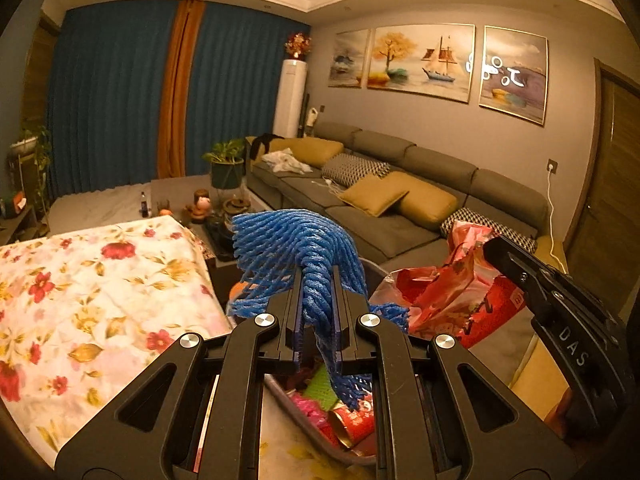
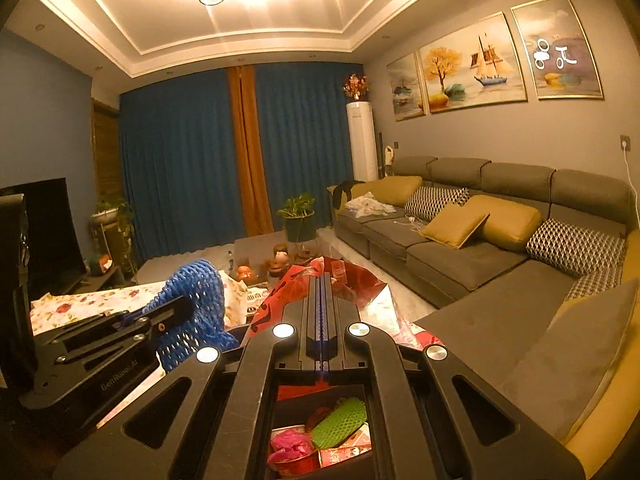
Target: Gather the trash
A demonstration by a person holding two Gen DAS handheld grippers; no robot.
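Note:
My left gripper (image 1: 317,276) is shut on a blue foam net (image 1: 280,240), which bulges above the fingers and hangs down behind them. Below it stands a grey bin (image 1: 304,426) holding a red cup (image 1: 352,424), a green foam net (image 2: 340,416) and a pink bag (image 2: 290,444). My right gripper (image 2: 322,280) is shut on a crumpled red foil bag (image 2: 360,280) that spreads around its tips. The left wrist view shows that gripper (image 1: 490,246) on the right, with the red bag (image 1: 444,292) beside the blue net. In the right wrist view the left gripper (image 2: 184,304) with the blue net (image 2: 196,284) is at the left.
A table with a floral cloth (image 1: 80,300) lies to the left of the bin. A grey sofa (image 1: 380,232) with cushions runs along the right wall. Beyond are a low table with ornaments (image 1: 200,208), a potted plant (image 1: 226,160) and a dark screen (image 2: 48,232).

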